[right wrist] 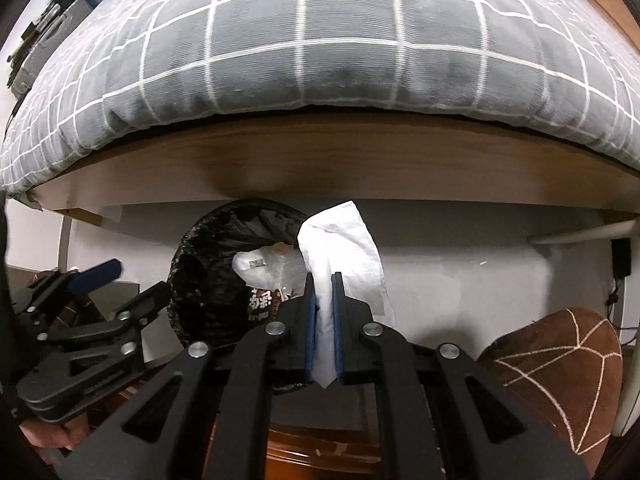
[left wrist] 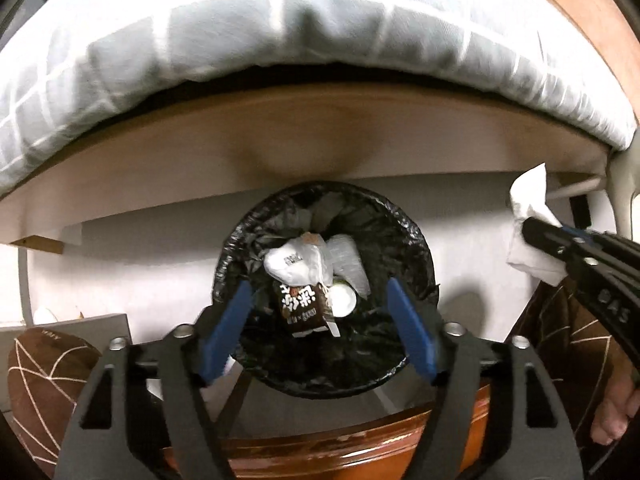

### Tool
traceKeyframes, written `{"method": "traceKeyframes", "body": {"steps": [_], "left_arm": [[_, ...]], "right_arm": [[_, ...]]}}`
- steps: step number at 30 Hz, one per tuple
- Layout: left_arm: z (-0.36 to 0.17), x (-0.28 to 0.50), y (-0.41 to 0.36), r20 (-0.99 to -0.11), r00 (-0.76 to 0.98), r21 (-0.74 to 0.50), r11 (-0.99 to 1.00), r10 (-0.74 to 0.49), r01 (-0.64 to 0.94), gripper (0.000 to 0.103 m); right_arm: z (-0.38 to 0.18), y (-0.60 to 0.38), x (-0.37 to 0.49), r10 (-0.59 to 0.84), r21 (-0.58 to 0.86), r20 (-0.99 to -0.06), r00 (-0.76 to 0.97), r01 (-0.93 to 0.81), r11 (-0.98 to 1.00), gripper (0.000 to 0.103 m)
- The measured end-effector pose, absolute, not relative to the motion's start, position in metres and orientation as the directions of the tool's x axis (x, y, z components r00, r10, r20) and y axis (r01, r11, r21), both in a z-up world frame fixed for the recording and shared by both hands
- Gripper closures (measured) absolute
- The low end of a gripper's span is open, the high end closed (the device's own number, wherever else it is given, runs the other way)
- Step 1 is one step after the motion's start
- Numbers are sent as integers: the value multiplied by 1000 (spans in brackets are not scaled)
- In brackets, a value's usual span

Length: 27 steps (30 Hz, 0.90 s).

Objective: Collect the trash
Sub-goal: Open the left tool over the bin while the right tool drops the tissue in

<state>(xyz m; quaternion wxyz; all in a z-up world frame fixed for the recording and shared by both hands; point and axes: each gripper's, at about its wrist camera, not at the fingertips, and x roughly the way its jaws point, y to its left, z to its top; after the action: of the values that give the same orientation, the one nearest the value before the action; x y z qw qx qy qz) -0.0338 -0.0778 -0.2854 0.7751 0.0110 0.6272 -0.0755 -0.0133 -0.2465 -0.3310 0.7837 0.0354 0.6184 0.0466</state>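
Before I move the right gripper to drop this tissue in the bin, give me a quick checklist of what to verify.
1. Tissue clamped in right gripper: ok.
2. Right gripper over the trash bin: not ok, it is off to the bin's right in the left wrist view.
3. Left gripper clear of the drop path: not ok, it hangs open over the bin mouth.
4. Room in the bin: ok, a white bag and a carton lie inside, below the rim.
5. Liner sits over the rim: ok.

Chinese chars on brown carton (left wrist: 306,310), illegible; "SA9"-like marking on right tongs (left wrist: 614,305)
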Motion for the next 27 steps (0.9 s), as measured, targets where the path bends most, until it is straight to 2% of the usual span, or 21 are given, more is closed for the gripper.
{"method": "traceKeyframes", "body": {"steps": [1,3,6,10,24,27], "left_arm": [[-281,-35,-73,-972,215,-71,989,-98,128,28],[-276,-37,-66,-967,240,-54,991,-82,121,19],[-271,-39,-53,-963,261,-47,994,-72,102,11],[-270,-40,-41,-960,271,-51,996,-70,76,6],[-268,-40,-5,-963,264,-43,999,-43,6,6],[-267,-40,0,-964,262,-46,999,-44,-2,6]], "right_arm": [[-331,-244,-13,120,115,-966,231,-35,993,96],[-332,-238,-10,126,118,-965,230,-48,992,96],[-333,-227,-8,135,122,-965,224,-67,990,96],[-337,-212,-5,139,119,-967,215,-104,987,96],[-350,-176,-1,132,98,-973,187,-185,978,96],[-354,-171,0,129,93,-976,174,-201,975,93]]}}
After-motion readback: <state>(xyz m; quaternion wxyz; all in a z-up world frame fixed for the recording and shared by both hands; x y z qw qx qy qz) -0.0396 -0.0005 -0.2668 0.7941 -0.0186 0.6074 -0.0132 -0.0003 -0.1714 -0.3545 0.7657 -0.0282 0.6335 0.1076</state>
